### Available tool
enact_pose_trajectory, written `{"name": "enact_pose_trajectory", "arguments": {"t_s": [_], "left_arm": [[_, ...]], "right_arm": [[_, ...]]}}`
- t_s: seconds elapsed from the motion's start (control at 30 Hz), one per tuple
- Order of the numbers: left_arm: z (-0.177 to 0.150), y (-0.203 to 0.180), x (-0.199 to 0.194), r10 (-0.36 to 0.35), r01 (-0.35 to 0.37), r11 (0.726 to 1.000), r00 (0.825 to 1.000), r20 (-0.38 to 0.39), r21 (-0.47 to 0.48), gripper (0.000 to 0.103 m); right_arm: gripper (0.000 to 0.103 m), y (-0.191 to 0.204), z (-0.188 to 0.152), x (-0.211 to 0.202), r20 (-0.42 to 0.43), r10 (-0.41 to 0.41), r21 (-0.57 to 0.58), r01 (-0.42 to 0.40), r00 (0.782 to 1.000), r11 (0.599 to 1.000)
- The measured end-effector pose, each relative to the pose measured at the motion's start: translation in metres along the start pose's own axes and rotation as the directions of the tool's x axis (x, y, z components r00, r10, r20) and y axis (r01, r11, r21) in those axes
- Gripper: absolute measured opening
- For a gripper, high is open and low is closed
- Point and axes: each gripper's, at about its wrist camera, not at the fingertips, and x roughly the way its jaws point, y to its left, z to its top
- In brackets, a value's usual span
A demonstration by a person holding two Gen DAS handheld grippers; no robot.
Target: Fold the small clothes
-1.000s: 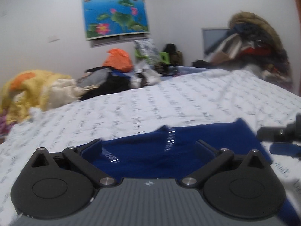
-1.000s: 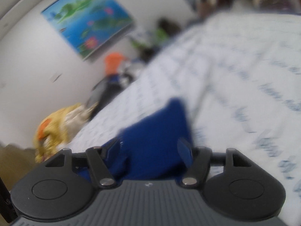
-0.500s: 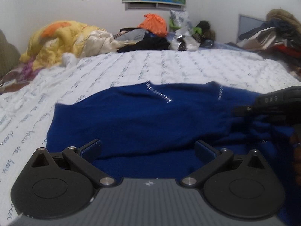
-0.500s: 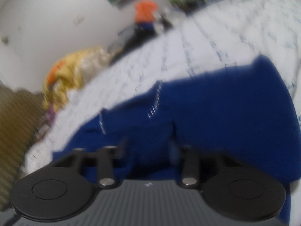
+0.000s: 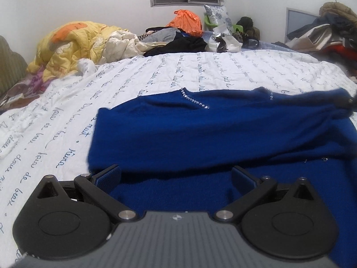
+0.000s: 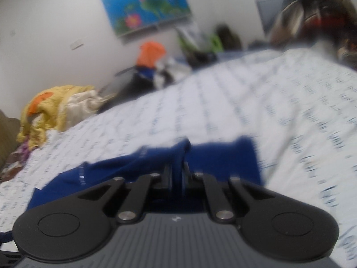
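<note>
One blue garment (image 6: pixel 223 156) pinched, right gripper (image 6: pixel 178 167).

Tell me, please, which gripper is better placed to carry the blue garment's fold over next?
Probably the right gripper: it is shut on the blue garment, while the left gripper is open above the cloth.

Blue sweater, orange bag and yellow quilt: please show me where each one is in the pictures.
blue sweater (image 5: pixel 223 129), left wrist view, on its folded upper layer.
orange bag (image 5: pixel 186 21), left wrist view, on its crumpled front.
yellow quilt (image 5: pixel 67 42), left wrist view, on its bunched middle.
</note>
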Motion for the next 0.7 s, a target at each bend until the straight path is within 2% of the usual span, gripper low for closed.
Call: {"name": "enact_pose_trajectory", "arguments": {"t_s": [0.07,0.17,0.27,0.33,0.4,0.47,0.57,0.63,0.7], "left_arm": [[0.000,0.002,0.001,-0.006,0.006,1.000,1.000,0.003,-0.007,0.103],[-0.002,0.002,0.002,-0.004,0.004,1.000,1.000,0.006,-0.005,0.103],[-0.002,0.005,0.001,-0.001,0.001,1.000,1.000,0.006,-0.012,0.103],[-0.002,0.009,0.000,0.004,-0.004,1.000,1.000,0.012,-0.020,0.103],[0.000,0.013,0.001,0.017,-0.016,0.999,1.000,0.014,-0.030,0.103],[0.001,0.020,0.004,0.022,-0.021,0.999,1.000,0.009,-0.050,0.103],[0.002,0.026,0.008,0.031,-0.031,0.997,1.000,-0.008,-0.067,0.103],[0.000,0.029,0.010,0.036,-0.037,0.997,0.999,-0.015,-0.072,0.103],[-0.002,0.031,0.010,0.039,-0.040,0.997,0.999,-0.019,-0.073,0.103]], "right_arm": [[0.007,-0.006,-0.001,0.000,0.001,-0.031,-0.008,0.031,1.000,0.999],[0.007,-0.010,-0.005,0.003,-0.019,-0.035,-0.009,0.035,0.999,0.999],[0.010,-0.002,-0.010,0.012,-0.065,-0.067,-0.080,0.062,0.996,0.995],[0.015,0.004,-0.013,0.013,-0.057,-0.134,-0.127,0.126,0.989,0.984],[0.034,0.010,-0.015,0.010,-0.024,-0.194,-0.157,0.188,0.981,0.969],[0.045,0.013,-0.015,0.003,0.016,-0.172,-0.160,0.173,0.985,0.972],[0.045,0.022,-0.019,0.007,-0.019,-0.128,-0.210,0.121,0.992,0.970],[0.045,0.026,-0.025,0.020,-0.070,-0.183,-0.265,0.158,0.981,0.951],[0.047,0.024,-0.029,0.022,-0.066,-0.225,-0.275,0.199,0.972,0.941]]}}
